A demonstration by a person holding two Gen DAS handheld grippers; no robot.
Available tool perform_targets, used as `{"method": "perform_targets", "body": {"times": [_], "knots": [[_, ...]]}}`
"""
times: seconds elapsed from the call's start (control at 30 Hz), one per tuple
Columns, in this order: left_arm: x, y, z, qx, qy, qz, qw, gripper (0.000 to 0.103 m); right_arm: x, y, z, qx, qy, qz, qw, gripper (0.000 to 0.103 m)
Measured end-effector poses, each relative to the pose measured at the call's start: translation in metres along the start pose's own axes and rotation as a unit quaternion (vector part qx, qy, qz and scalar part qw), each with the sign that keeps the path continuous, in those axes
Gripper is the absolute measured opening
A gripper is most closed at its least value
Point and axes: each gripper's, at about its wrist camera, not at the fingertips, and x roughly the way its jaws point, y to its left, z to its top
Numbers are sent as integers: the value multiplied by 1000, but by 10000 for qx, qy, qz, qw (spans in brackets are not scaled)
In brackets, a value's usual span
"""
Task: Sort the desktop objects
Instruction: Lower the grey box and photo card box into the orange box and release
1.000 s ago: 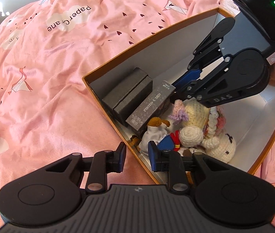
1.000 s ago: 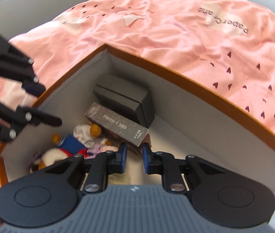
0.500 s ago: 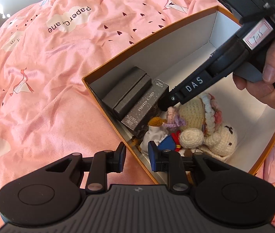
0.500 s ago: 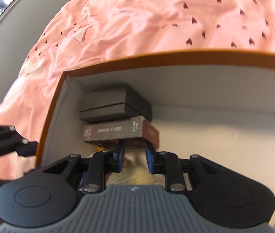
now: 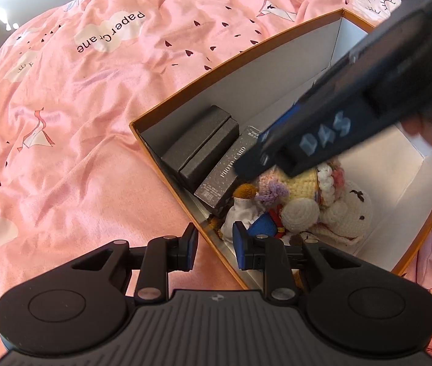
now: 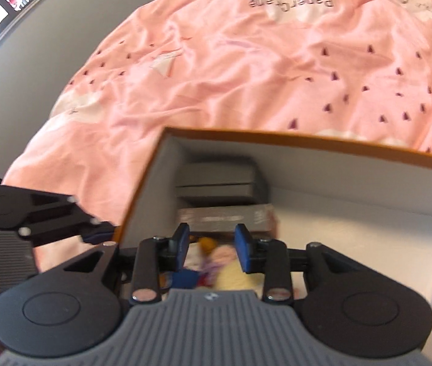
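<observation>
From the left wrist view, the left hand-held gripper (image 5: 214, 250) sits nearest, at 6 o'clock, its blue pads a little apart and straddling the near wall of the orange-rimmed box (image 5: 167, 180); whether the pads press on the cardboard I cannot tell. Just past that wall, inside the box, lies a heap of soft toys: a small doll in white with a brown head (image 5: 242, 206), a blue-and-red figure (image 5: 264, 225) and several cream crochet toys (image 5: 316, 201). Beyond them, toward 11 o'clock, a speckled grey photo card box (image 5: 226, 174) leans against two stacked black boxes (image 5: 200, 149) tucked into the far corner.

The right hand-held gripper (image 6: 213, 248) hangs over the box from 2 o'clock in the left view. In its own blurred view the pads stand moderately open with nothing between them, pointing down at the photo card box (image 6: 225, 221) and the toys below.

Past the box, a pink bed cover (image 5: 94, 91) printed with paper cranes stretches away to 12 o'clock, and I see no loose item on it.

As a judgement, sorting looks well advanced: boxes are grouped at one end, toys beside them, and the far half of the box floor is bare. What remains seems to be tidying the arrangement, or fetching items outside these views.
</observation>
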Motion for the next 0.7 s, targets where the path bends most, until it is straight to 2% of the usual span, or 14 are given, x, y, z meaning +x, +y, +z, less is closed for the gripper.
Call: {"method": "perform_targets", "body": {"times": [0.17,0.37,0.5,0.57,0.7], "knots": [[-1,6,-4,-43,-228,-73,9997,28,15,8,-12,574,-252,-144,9979,35],[-1,15,-8,-276,-525,-166,9981,28,27,8,-26,1142,-734,-36,9907,35],[5,22,-4,-383,-486,-50,9981,28,39,13,-30,1101,-859,-201,9900,35],[5,21,-2,-386,-490,5,9981,28,41,13,-28,1091,-885,-108,9900,35],[8,24,1,-412,-439,71,9982,28,47,4,-26,1453,-950,302,9844,34]]}}
